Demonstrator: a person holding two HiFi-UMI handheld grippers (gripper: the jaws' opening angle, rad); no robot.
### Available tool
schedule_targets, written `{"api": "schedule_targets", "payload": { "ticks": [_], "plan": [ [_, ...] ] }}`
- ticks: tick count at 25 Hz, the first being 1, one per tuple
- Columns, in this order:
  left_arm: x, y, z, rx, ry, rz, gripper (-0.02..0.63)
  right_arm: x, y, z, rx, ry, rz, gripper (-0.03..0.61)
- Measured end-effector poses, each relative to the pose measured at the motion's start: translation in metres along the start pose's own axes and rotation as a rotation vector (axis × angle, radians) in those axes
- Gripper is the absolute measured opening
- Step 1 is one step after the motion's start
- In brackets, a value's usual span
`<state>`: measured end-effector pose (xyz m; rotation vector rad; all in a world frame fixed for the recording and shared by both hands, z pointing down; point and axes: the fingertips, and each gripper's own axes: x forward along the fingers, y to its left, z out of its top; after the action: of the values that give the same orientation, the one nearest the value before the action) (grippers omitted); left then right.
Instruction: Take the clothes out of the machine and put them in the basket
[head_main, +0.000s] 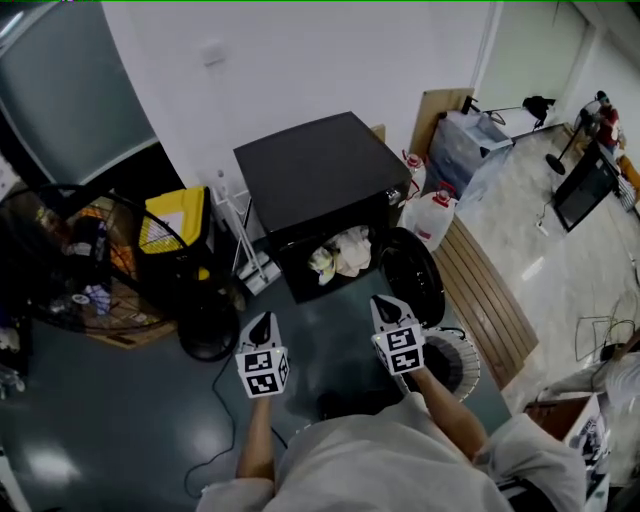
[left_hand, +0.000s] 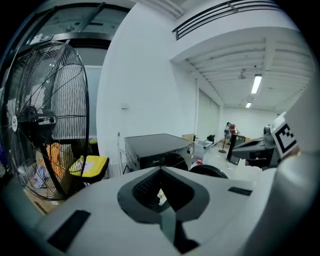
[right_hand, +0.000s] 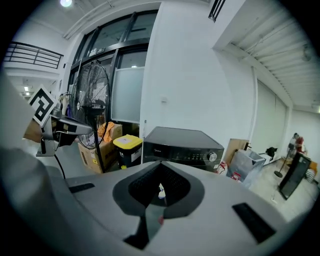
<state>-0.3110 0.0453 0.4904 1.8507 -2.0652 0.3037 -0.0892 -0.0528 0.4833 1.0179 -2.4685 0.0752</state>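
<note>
The left gripper (head_main: 262, 324) has its jaws closed together with nothing between them, and the right gripper (head_main: 386, 304) is likewise closed and empty. Both sit in the lower middle of the head view, side by side and apart from each other, pointing toward the machine (head_main: 322, 160) and well short of it. The machine is a black front loader just above centre in that view, against the white wall (head_main: 300, 60). Its round door (head_main: 412, 278) hangs open to the right of the opening. The clothes (head_main: 342, 252), a pale bundle, lie inside the drum. Just right of the right gripper, low in the frame, stands what looks like the basket (head_main: 458, 362), white and slatted, though an arm hides part of it. A wooden slatted bench (head_main: 490, 300) runs along the right of the machine, with plastic jugs (head_main: 432, 216) at its far end. To the left of the machine stand a yellow-lidded bin (head_main: 176, 222) and a large black fan (head_main: 60, 250) at the left edge.
</note>
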Motion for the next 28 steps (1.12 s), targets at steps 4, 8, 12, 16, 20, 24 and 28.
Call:
{"api": "schedule_targets", "payload": {
  "ticks": [4, 8, 12, 16, 20, 24, 28],
  "plan": [
    [0.019, 0.005, -0.007, -0.002, 0.032, -0.003, 0.018, 0.020, -0.002, -0.005, 0.001, 0.032, 0.016, 0.023],
    [0.037, 0.005, -0.013, -0.007, 0.064, 0.014, 0.018, 0.042, -0.012, -0.009, 0.008, 0.045, 0.039, 0.023],
    [0.058, -0.003, -0.013, -0.019, 0.079, 0.047, 0.018, 0.069, -0.029, -0.010, 0.003, 0.049, 0.085, 0.023],
    [0.083, -0.013, -0.021, -0.049, 0.113, 0.090, 0.018, 0.101, -0.048, -0.014, 0.006, 0.055, 0.142, 0.023],
    [0.109, -0.025, -0.030, -0.071, 0.140, 0.127, 0.018, 0.132, -0.069, -0.021, -0.009, 0.060, 0.192, 0.023],
    [0.125, -0.032, -0.045, -0.091, 0.172, 0.161, 0.018, 0.159, -0.081, -0.040, -0.023, 0.089, 0.237, 0.023],
    [0.143, -0.032, -0.056, -0.101, 0.184, 0.178, 0.018, 0.187, -0.085, -0.063, -0.035, 0.120, 0.267, 0.023]
  ]
}}
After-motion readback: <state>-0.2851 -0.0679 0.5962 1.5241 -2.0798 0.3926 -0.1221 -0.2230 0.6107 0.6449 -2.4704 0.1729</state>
